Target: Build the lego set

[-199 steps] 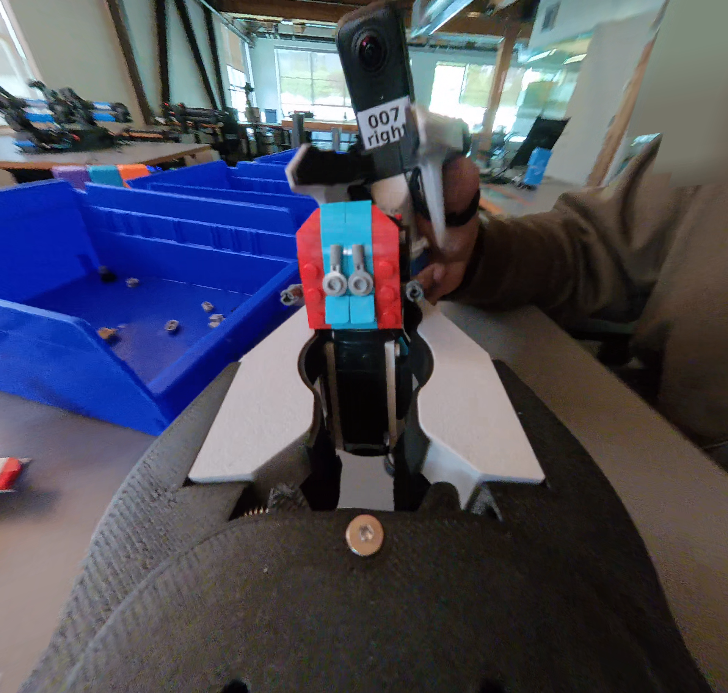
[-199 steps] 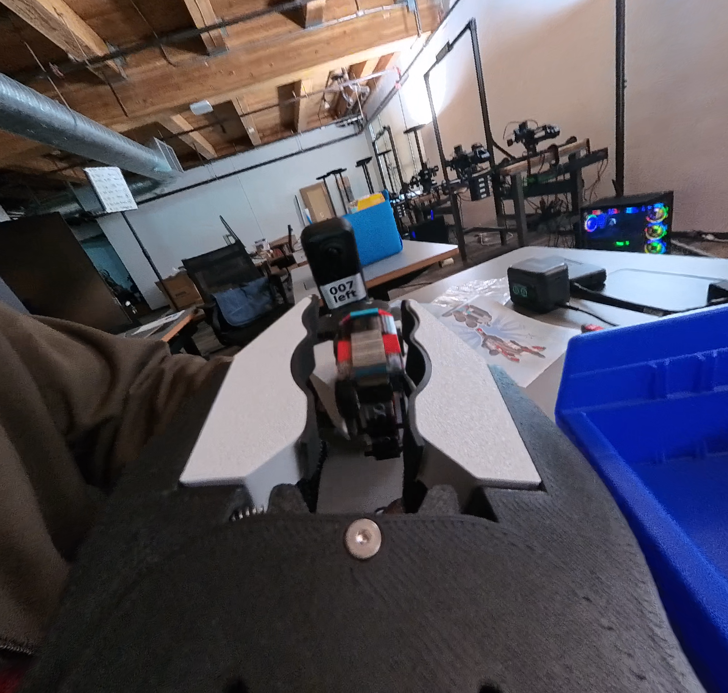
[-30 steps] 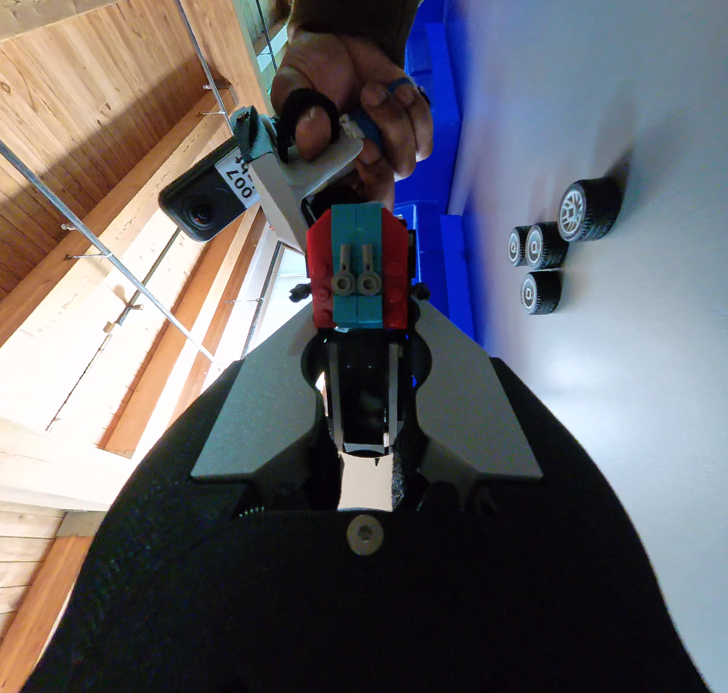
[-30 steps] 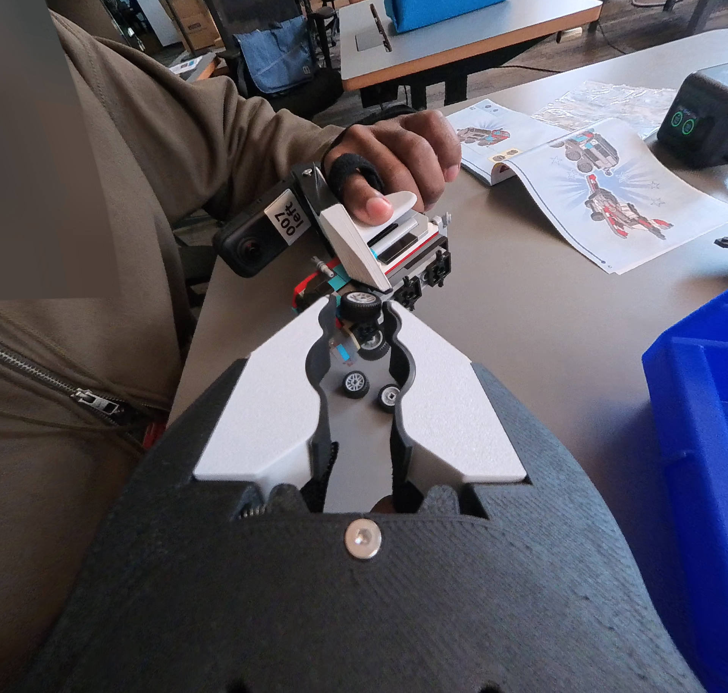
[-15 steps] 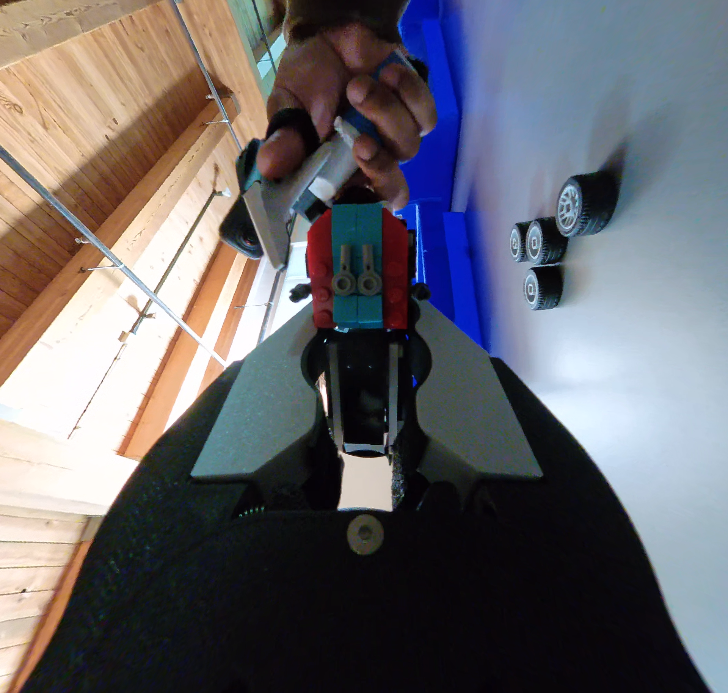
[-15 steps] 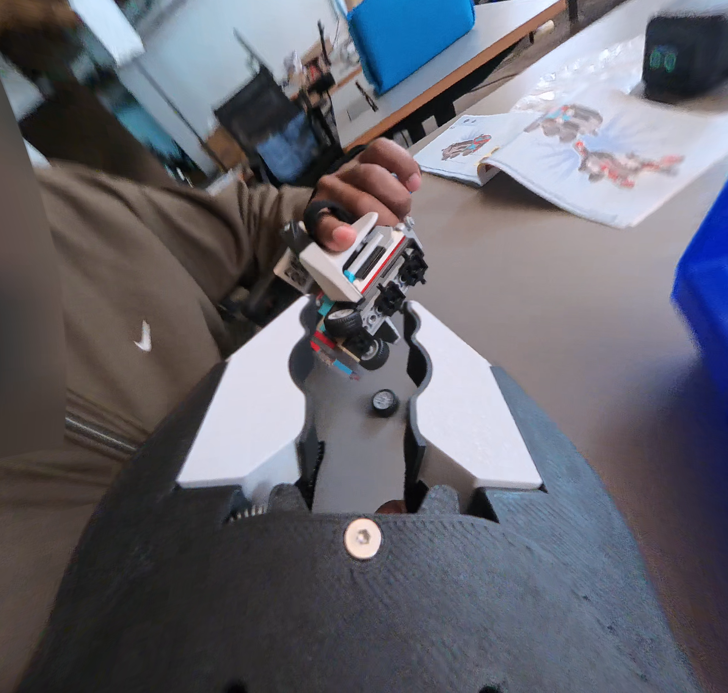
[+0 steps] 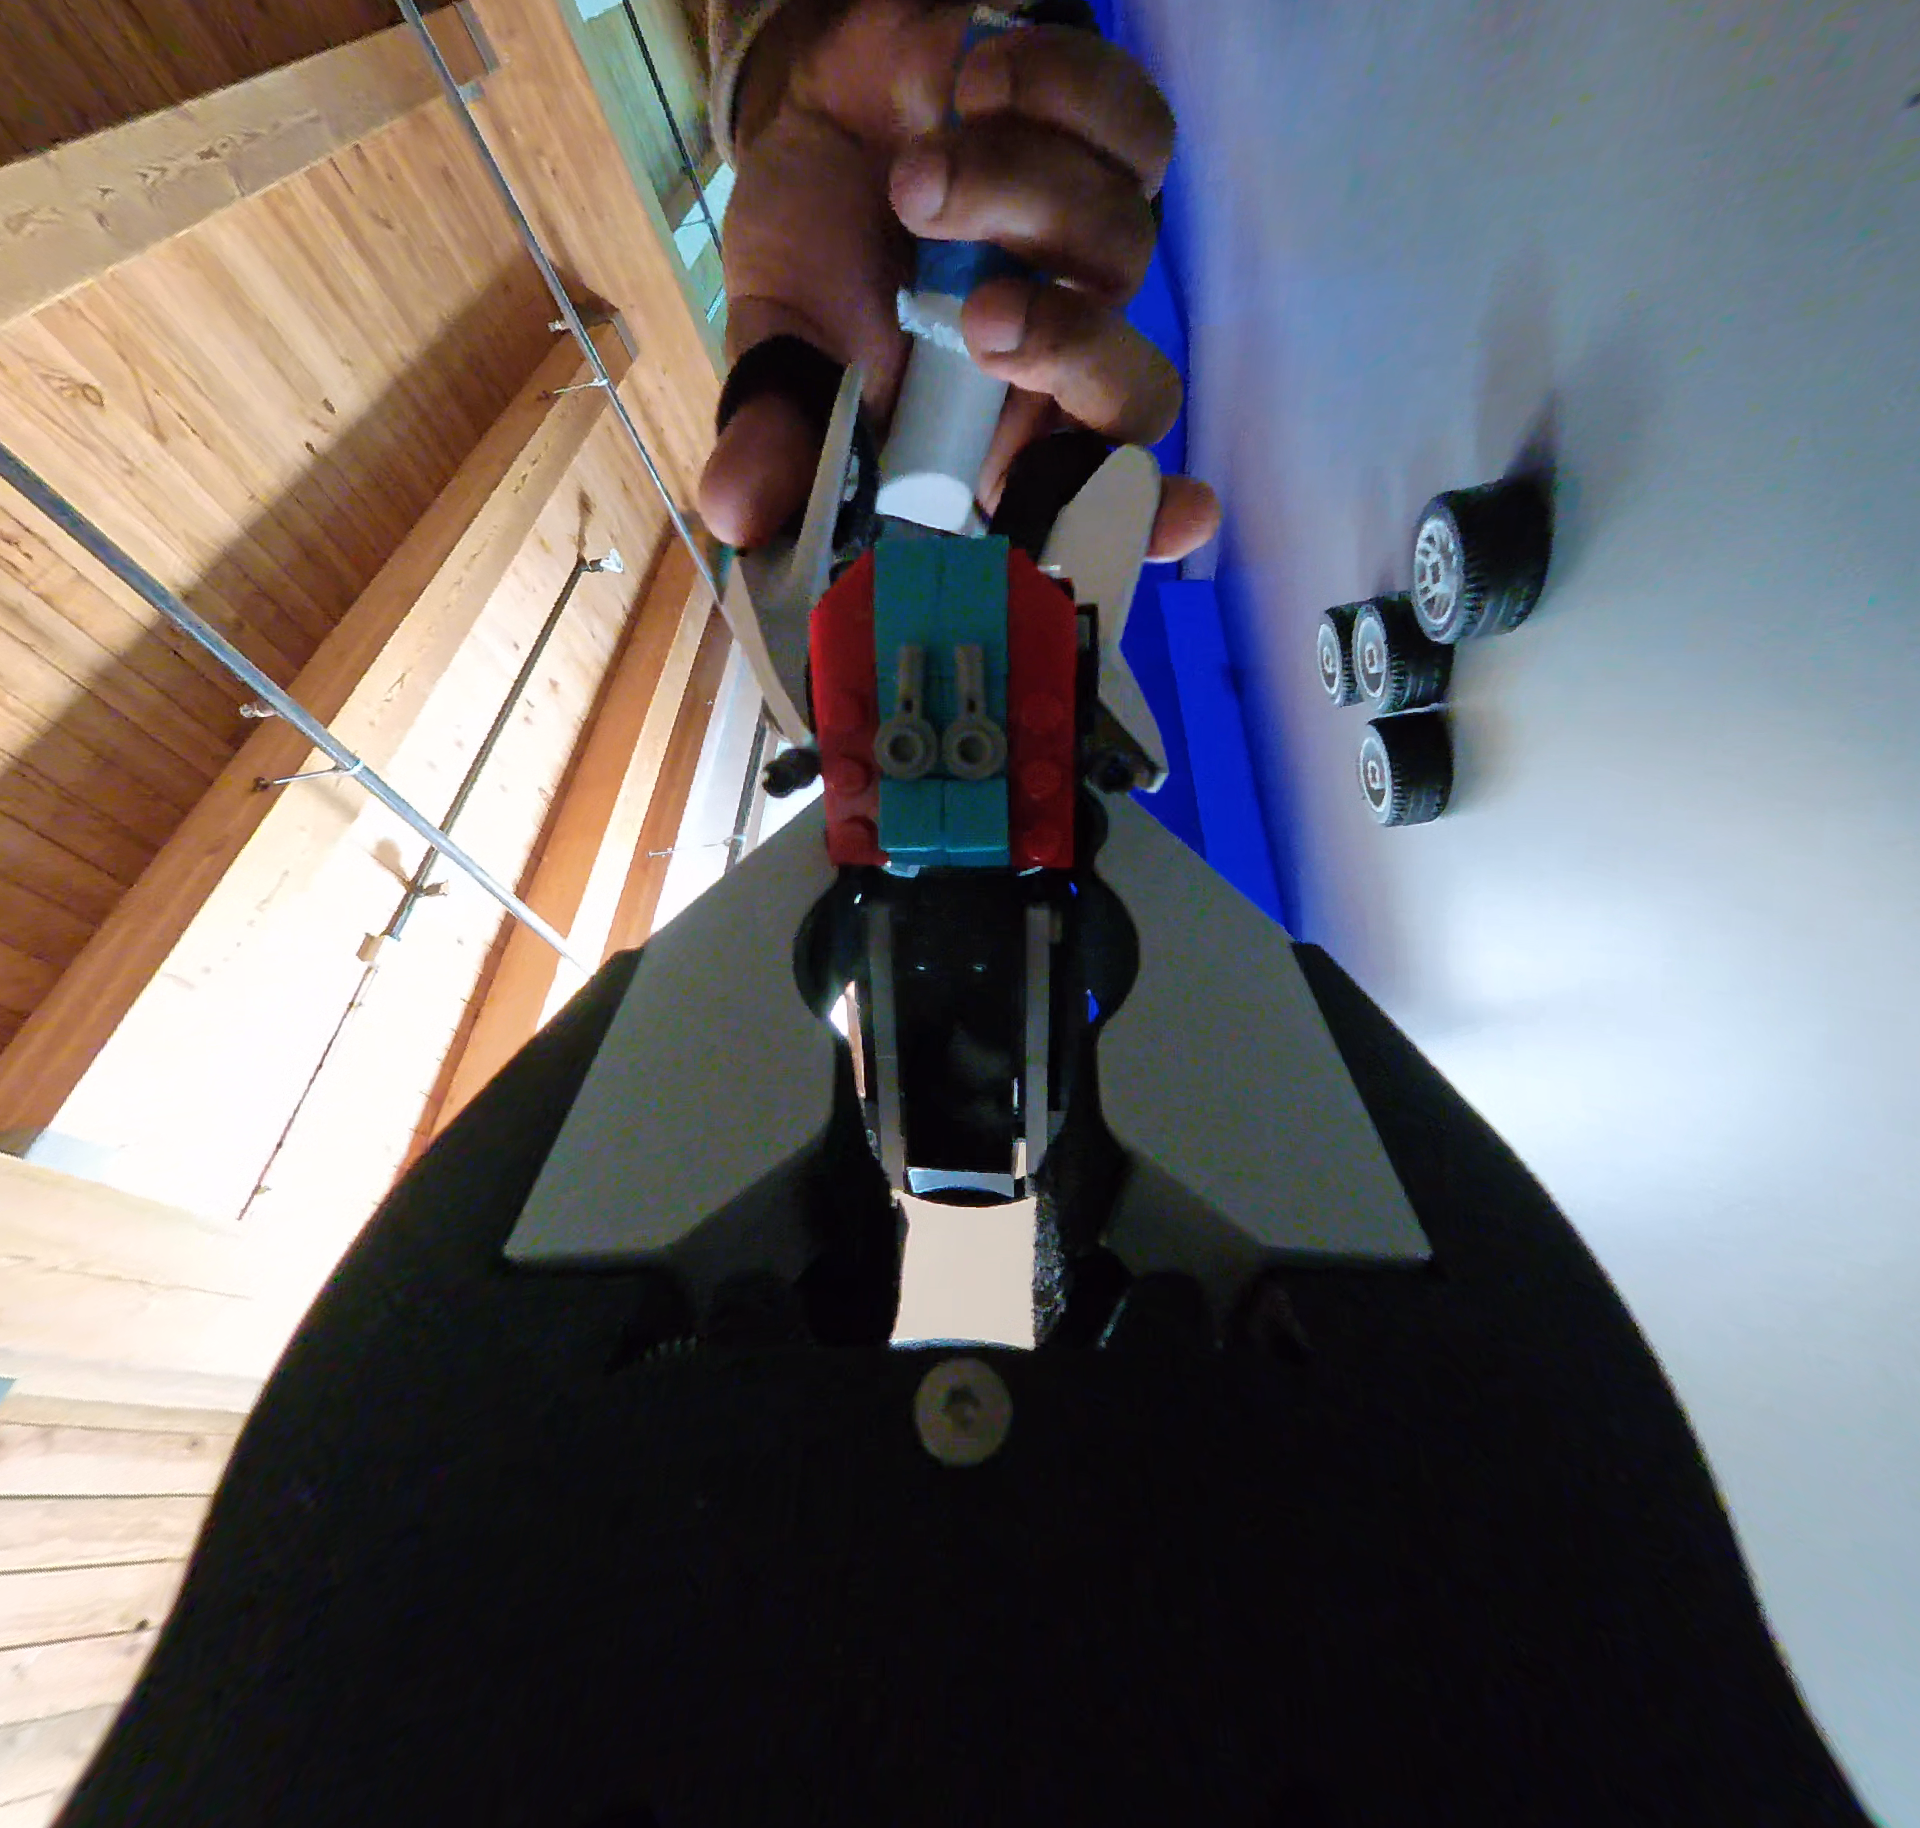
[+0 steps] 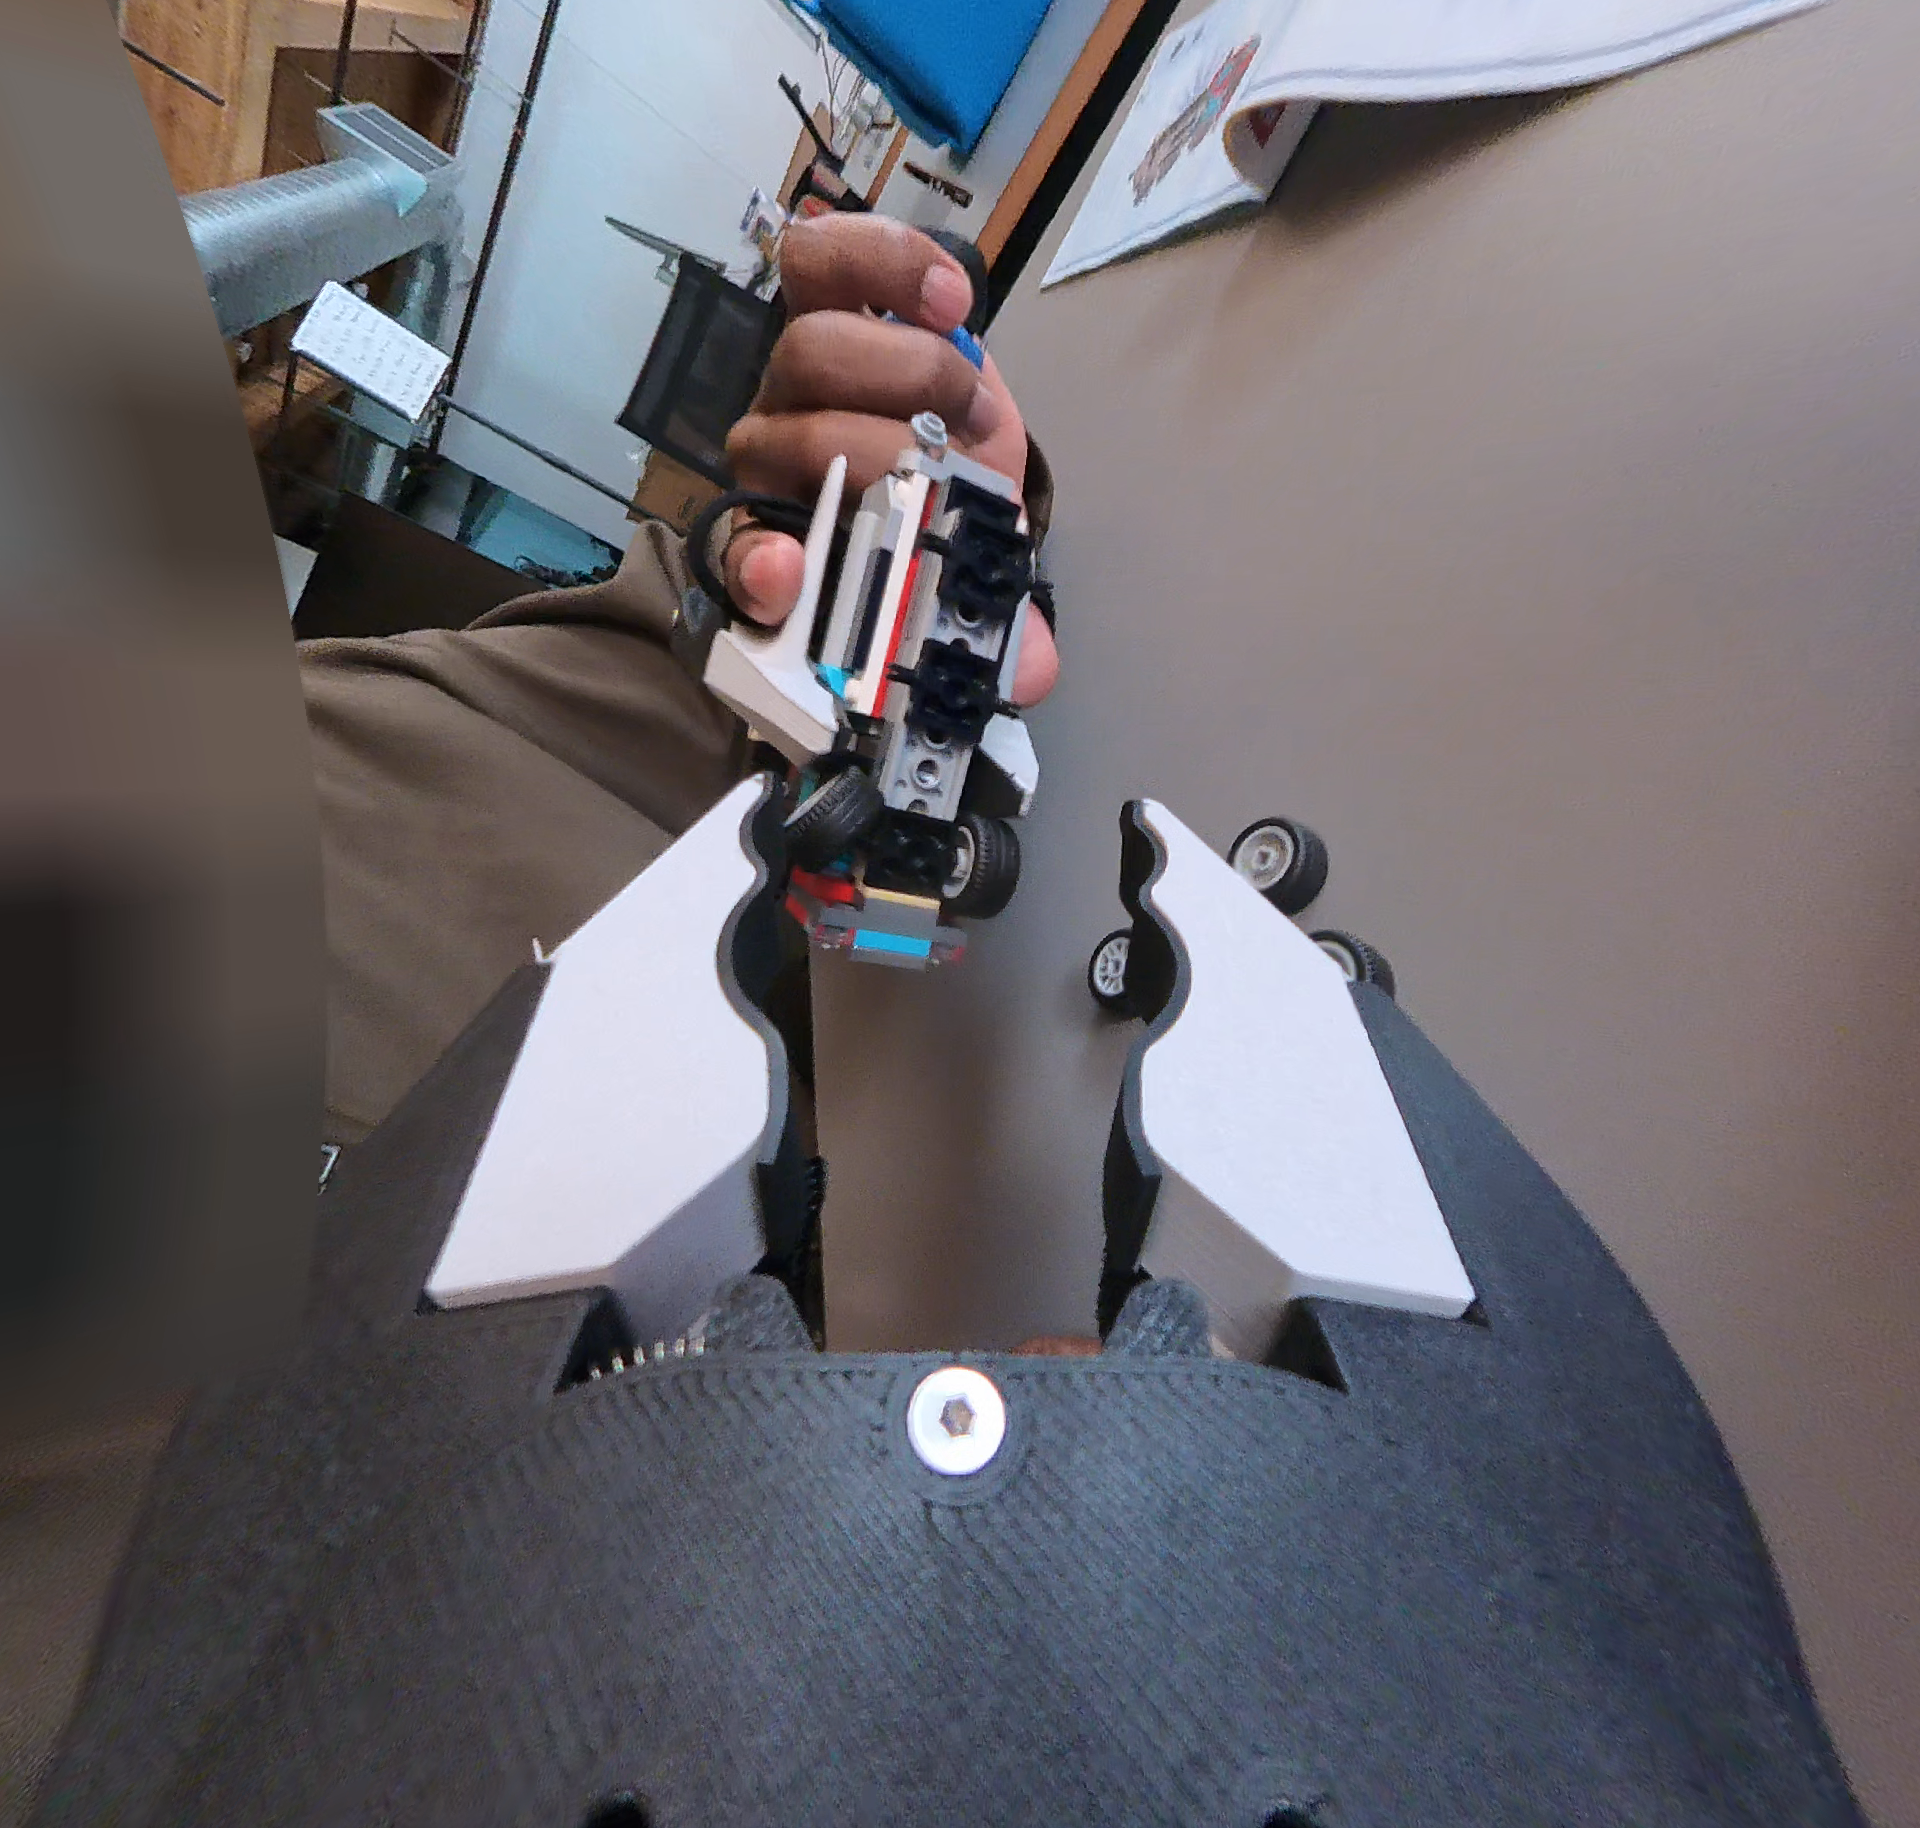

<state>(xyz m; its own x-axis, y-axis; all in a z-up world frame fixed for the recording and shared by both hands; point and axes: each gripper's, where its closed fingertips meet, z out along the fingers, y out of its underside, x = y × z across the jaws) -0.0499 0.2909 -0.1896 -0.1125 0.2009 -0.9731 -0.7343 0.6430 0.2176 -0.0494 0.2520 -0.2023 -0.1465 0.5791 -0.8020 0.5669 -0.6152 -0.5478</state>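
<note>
My left gripper [image 7: 956, 838] is shut on a toy brick car [image 7: 940, 708] with a red and teal front and a black body; its fingers press on the car's two sides. In the right wrist view the same car [image 8: 925, 698] shows its grey underside and two black wheels [image 8: 982, 864] mounted at its near end. My right gripper [image 8: 945, 828] is open wide, and the car's near end lies between its fingertips, close to the left finger [image 8: 727, 874], with neither pad pressing on it. Loose black wheels [image 7: 1403, 770] lie on the grey table [image 7: 1662, 947], and they also show beside the right finger [image 8: 1278, 859].
Blue bins [image 7: 1200, 698] stand at the table's far side. An open instruction booklet [image 8: 1455, 22] lies on the table beyond the car. The person's brown sleeve [image 8: 499, 802] is at the left. A hand [image 7: 935, 220] holds the right gripper's handle.
My right gripper has opened from a narrow grasp on a wheel at the car's axle and rolled; the wheel stays on the car. My left gripper still holds the car.
</note>
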